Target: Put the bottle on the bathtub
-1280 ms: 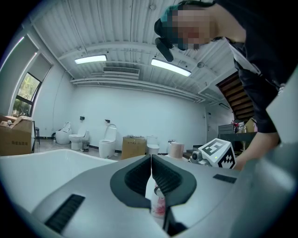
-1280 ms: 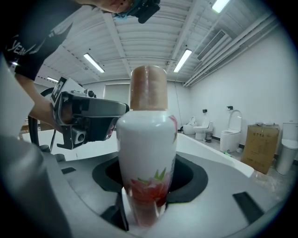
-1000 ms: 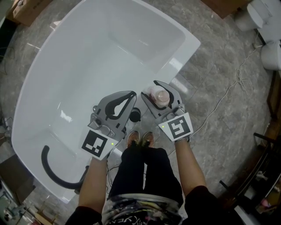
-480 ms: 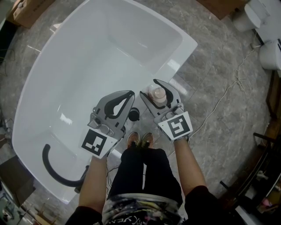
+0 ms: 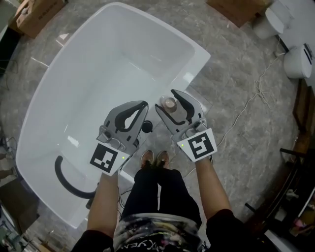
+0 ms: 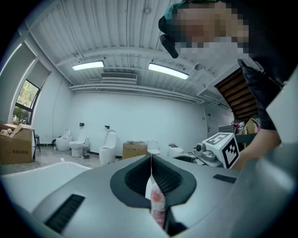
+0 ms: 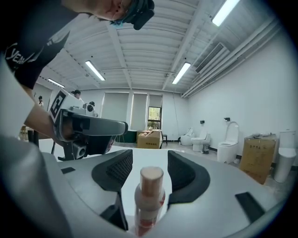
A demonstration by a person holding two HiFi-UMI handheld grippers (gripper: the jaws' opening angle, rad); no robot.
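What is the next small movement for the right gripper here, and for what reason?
Probably lower the right gripper gently toward the bathtub rim, jaws kept shut. The bottle stands upright between its jaws and, in the head view, appears to hang above the rim's near edge, not yet resting on it.

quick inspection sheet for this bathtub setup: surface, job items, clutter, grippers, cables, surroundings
surface: white bathtub, wide flat rim
job's things: bottle, upright between the right jaws, over the near rim, seemingly not set down
clutter: black hose lying in the tub; black knob by the near rim
grippers: right gripper shut on the bottle; left gripper shut at the tips, unidentifiable white-and-red sliver in its slit
cables: white cable loose on the floor
surroundings: stone-pattern floor, cardboard box, toilets
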